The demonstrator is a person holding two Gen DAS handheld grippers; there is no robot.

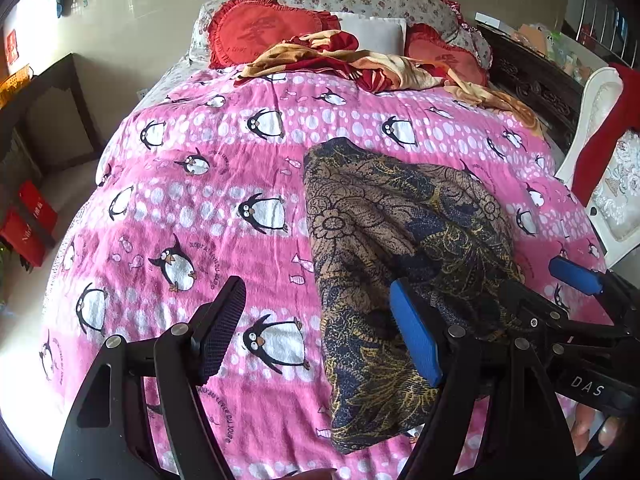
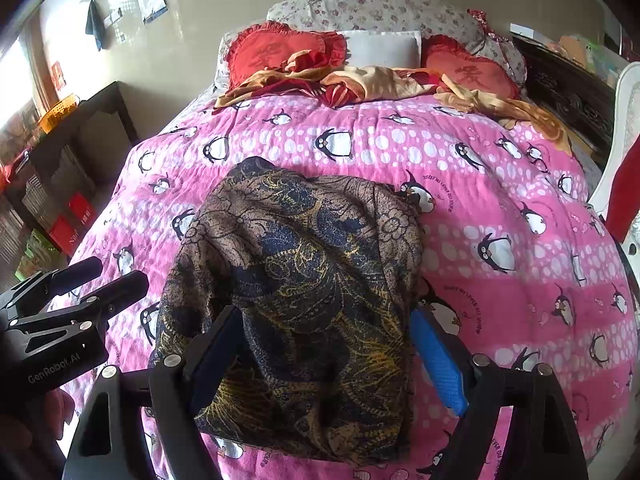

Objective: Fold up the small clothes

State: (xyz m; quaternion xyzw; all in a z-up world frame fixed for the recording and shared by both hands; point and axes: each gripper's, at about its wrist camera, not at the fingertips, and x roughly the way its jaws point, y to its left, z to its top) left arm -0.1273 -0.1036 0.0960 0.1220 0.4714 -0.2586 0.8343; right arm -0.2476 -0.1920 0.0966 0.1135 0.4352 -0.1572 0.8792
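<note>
A dark patterned garment [image 1: 380,208], brown, navy and gold, lies folded in a long shape on the pink penguin blanket [image 1: 200,200]. My left gripper [image 1: 320,336] hovers open over the garment's near left edge; its black pad is above the blanket and its blue pad above the cloth. In the right wrist view the garment [image 2: 304,240] runs between the wide fingers of my right gripper [image 2: 328,360], which is open and straddles its near end without pinching it. The left gripper [image 2: 104,278] shows at the left, and the right gripper [image 1: 548,284] shows at the right of the left wrist view.
Red heart cushions [image 2: 280,52], a white pillow [image 2: 380,46] and a crumpled red-and-tan cloth [image 2: 360,80] lie at the head of the bed. A white chair [image 1: 600,184] stands at the right; dark shelving [image 2: 80,152] and red boxes [image 1: 28,224] at the left.
</note>
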